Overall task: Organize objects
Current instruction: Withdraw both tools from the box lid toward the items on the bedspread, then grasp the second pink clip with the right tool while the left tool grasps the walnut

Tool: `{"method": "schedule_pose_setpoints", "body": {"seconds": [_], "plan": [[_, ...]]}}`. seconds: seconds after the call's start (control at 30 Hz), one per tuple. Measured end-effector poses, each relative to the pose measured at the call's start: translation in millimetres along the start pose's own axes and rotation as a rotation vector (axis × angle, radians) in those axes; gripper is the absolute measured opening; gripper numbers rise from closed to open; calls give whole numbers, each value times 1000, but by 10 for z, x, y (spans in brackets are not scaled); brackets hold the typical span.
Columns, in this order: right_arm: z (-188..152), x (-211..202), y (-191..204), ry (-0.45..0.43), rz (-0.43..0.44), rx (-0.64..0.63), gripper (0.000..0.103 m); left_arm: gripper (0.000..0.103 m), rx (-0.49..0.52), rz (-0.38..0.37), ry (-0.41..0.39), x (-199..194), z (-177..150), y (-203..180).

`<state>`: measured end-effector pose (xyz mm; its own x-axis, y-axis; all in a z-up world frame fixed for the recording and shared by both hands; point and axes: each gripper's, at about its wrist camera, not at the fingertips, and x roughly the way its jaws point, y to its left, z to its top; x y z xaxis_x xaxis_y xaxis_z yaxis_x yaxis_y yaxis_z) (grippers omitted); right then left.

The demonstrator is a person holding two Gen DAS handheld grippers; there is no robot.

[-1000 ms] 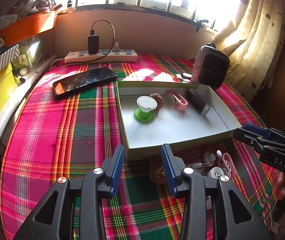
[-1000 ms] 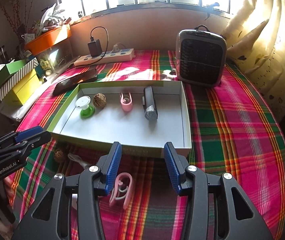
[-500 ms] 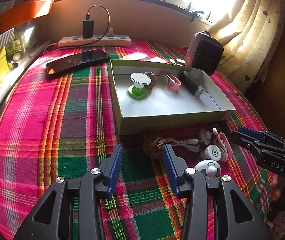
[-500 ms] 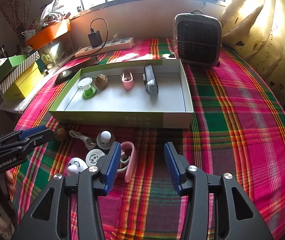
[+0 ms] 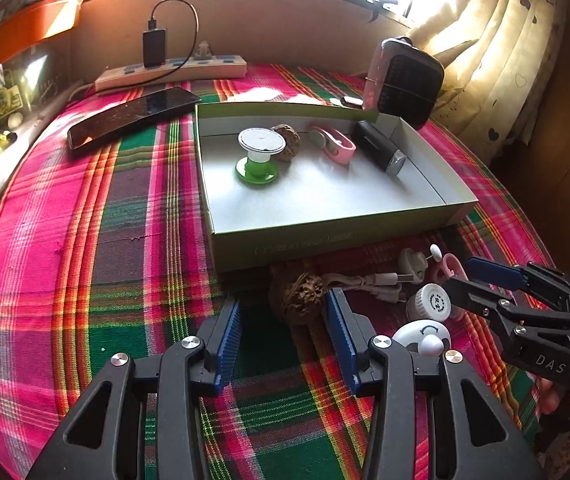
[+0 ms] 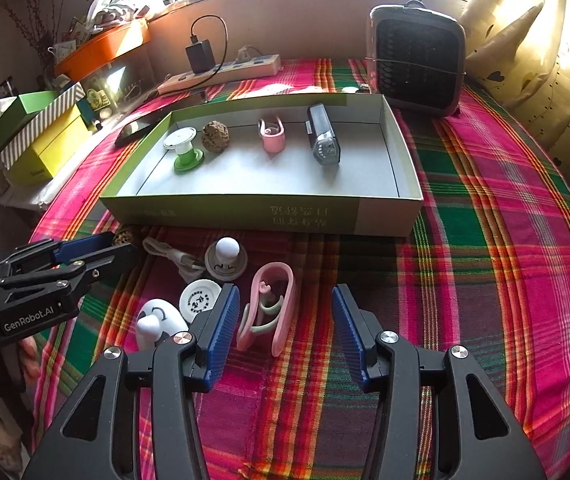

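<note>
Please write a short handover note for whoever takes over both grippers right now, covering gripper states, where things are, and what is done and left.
Left gripper: open, empty, jaws have just been opening, the loose walnut just ahead of its tips.
Right gripper: open, empty, jaws have just been opening, the loose pink clip lies between its fingers, not pinched.
Done: the box already holds a green-and-white spool, a walnut, a pink clip and a black flashlight.
Left: in front of the box on the cloth, the loose walnut, loose pink clip, white cable, two white knob pieces and a round white cap.
</note>
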<state>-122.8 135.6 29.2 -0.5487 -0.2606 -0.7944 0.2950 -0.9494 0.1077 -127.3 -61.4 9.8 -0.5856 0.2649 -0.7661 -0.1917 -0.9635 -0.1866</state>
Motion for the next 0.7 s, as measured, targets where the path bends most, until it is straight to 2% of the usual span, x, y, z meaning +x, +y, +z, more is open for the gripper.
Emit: {"method": "schedule_pose_setpoints", "body": {"seconds": [0.2, 0.4, 0.7], "plan": [[-13, -9, -34, -8, -38, -23, 49, 41, 27, 21, -4, 29, 20, -29], [-22, -3, -50, -7, -31, -42, 49, 41, 50, 41, -14, 45, 10, -61], [-37, 18, -4, -11, -54, -94, 49, 41, 23, 56, -18, 72, 38, -68]]}}
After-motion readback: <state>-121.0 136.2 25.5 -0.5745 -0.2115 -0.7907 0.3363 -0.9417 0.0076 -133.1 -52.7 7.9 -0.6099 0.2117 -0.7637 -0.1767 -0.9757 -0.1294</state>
